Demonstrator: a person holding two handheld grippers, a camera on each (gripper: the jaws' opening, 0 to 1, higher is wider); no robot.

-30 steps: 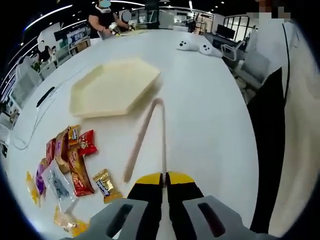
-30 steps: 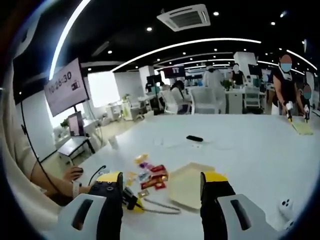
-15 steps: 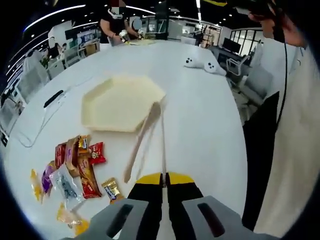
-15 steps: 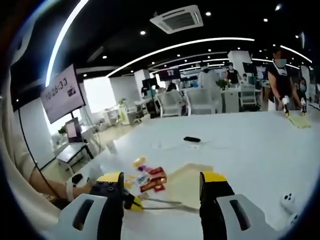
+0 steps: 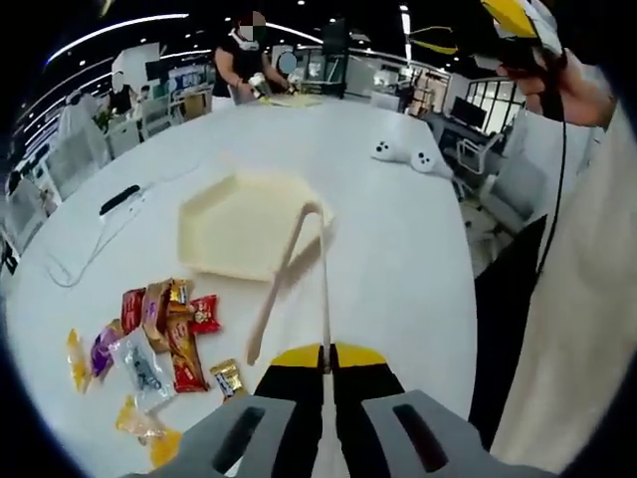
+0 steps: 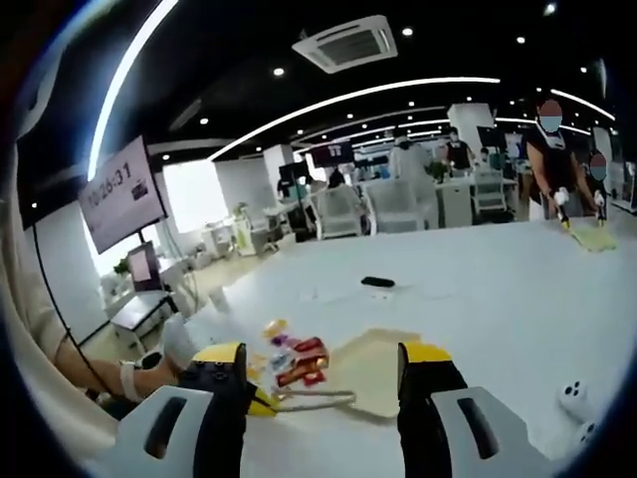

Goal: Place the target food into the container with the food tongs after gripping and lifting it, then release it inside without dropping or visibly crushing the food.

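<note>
At centre frame of the left gripper view, my left gripper (image 5: 325, 360) has its jaws clamped tight on the food tongs (image 5: 297, 274), tips reaching over the hexagonal tray (image 5: 234, 227), ready to swing toward the wrapped snacks (image 5: 164, 334) at lower left. Low in the right gripper view, my right gripper (image 6: 323, 383) hangs wide open, empty, above the worktop (image 6: 478, 299).

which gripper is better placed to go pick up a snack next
Left. The left gripper is shut on the tongs, whose tips reach over the tray beside the snack packets. The right gripper is open, empty and raised.
</note>
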